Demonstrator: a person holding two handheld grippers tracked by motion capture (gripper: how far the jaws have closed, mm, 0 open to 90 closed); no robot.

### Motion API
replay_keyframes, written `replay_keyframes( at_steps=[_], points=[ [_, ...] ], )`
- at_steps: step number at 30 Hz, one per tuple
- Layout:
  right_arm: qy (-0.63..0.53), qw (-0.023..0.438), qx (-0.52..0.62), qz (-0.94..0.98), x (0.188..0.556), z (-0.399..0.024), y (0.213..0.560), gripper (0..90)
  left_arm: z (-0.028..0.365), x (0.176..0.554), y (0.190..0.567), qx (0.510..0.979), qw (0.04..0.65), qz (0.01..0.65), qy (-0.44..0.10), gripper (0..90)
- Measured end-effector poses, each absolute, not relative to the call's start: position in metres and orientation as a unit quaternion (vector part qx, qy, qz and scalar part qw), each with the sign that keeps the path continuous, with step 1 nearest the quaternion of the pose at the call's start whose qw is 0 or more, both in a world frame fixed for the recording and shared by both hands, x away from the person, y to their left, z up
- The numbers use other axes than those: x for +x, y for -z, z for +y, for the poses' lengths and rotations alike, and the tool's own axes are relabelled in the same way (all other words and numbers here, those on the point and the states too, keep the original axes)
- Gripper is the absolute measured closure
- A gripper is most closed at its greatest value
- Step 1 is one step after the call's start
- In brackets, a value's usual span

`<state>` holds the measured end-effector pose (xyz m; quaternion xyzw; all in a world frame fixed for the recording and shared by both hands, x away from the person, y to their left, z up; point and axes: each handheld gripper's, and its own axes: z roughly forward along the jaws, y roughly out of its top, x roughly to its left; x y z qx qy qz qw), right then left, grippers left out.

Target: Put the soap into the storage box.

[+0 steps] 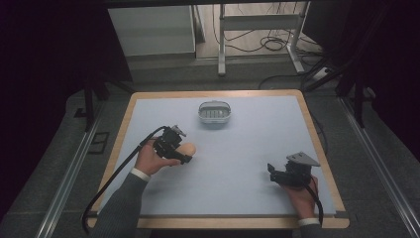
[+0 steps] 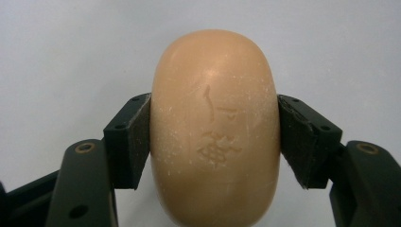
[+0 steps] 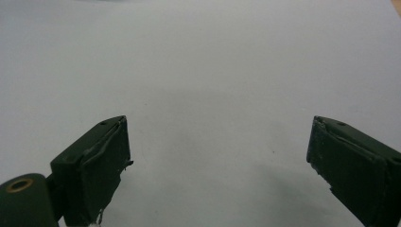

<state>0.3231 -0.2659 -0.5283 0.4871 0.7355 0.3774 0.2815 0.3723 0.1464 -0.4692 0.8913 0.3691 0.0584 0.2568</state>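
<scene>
Pale blue matting covers the wood-edged table [image 1: 317, 148] in the high view, with a dark floor and cables beyond. Near the far edge sits a white soap dish [image 1: 215, 113]. The left gripper [image 1: 184, 153] holds a tan soap [image 1: 188, 148] at the table's left middle, well short of the dish. The right gripper [image 1: 271, 171] rests low at the right, apart from both.

From the left gripper view, the soap [image 2: 215, 137] is clamped across its width, both pads pressed on its sides, above bare matting. A stamped mark is pressed into its face; it looks like characters, but I cannot read them.

From the right gripper view, the jaws stand wide with nothing between them, only matting below.

The carry looks to be in hand. Next, I judge, the soap must travel to the dish, be lowered level into it, then released.
</scene>
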Motion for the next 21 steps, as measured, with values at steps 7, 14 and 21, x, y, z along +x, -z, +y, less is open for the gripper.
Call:
replay_keyframes(
  at_steps=[7,14,21],
  points=[
    [-0.377,0.282,0.487,0.736,0.323,-0.266,0.528,6.7,0.140,0.376,0.467,0.893,0.256,0.364,-0.058,32.8],
    [-0.377,0.282,0.486,0.736,0.323,-0.266,0.528,6.7,0.135,0.384,0.465,0.896,0.253,0.361,-0.057,32.8],
    [-0.377,0.281,0.487,0.736,0.323,-0.266,0.528,6.7,0.132,0.390,0.464,0.896,0.251,0.361,-0.060,32.8]
  ],
)
